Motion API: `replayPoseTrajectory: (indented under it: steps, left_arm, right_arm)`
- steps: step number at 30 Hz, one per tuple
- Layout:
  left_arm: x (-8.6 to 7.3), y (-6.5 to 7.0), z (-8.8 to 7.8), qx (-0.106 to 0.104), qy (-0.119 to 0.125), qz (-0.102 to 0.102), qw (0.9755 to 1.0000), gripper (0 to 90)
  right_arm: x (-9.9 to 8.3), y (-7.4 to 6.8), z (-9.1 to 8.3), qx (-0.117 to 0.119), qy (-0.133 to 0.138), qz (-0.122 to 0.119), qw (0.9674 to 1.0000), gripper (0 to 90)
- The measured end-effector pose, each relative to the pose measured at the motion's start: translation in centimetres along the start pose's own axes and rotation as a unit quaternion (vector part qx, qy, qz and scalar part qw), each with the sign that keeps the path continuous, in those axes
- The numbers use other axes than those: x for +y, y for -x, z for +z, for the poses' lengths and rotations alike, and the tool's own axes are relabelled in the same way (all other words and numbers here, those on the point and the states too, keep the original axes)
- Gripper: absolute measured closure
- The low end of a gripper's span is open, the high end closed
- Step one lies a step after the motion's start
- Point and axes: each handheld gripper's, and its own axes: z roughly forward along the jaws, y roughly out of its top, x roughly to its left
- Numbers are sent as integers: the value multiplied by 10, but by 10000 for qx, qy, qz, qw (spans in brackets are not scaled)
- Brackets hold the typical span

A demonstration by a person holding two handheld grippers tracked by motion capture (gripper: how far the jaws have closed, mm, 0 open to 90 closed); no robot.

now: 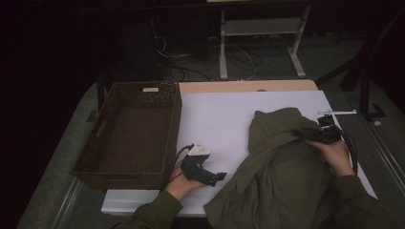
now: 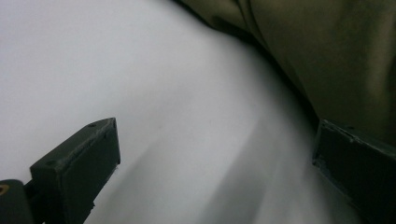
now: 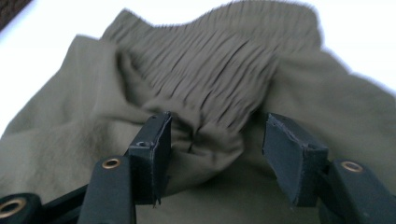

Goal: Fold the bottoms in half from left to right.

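my left gripper rests near the front of the white counter, jaws spread wide with nothing between them, just short of the olive garment. that garment lies bunched on the right half of the counter, its near part spilling over the front edge toward me. my right gripper sits on its upper right, jaws half spread around a raised fold below the gathered waistband; the left pad touches cloth, the right pad looks apart from it, so i judge nothing is pinched yet.

risks: closing here could catch only 1 thin layer, which would slip out on lifting. the hanging part could drag the whole garment off the counter. the basket stands well apart at the left, a long carry.

the garment's lower end is cut off, and the dim, blurred views hide how many layers lie in the fold.
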Motion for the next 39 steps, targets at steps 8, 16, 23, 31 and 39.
replayPoseTrajectory:
  steps: [8,16,23,31,39]
  left_arm:
    - [2,0,1,0,103,88,9999,2]
    - [0,-2,2,46,29,50,10000,2]
    - [-1,-4,3,63,-43,58,10000,2]
    - [0,-5,2,48,3,31,10000,2]
    - [-1,-6,3,25,-14,-2,10000,2]
  right_arm:
    - [-8,0,8,91,-218,178,9996,624]
    - [-6,-7,3,-127,-153,-227,9995,827]
    - [16,-13,-18,-293,259,-514,9979,877]
    - [51,-6,-15,-592,237,-634,9959,879]
    - [64,22,10,-963,-121,-485,9941,879]
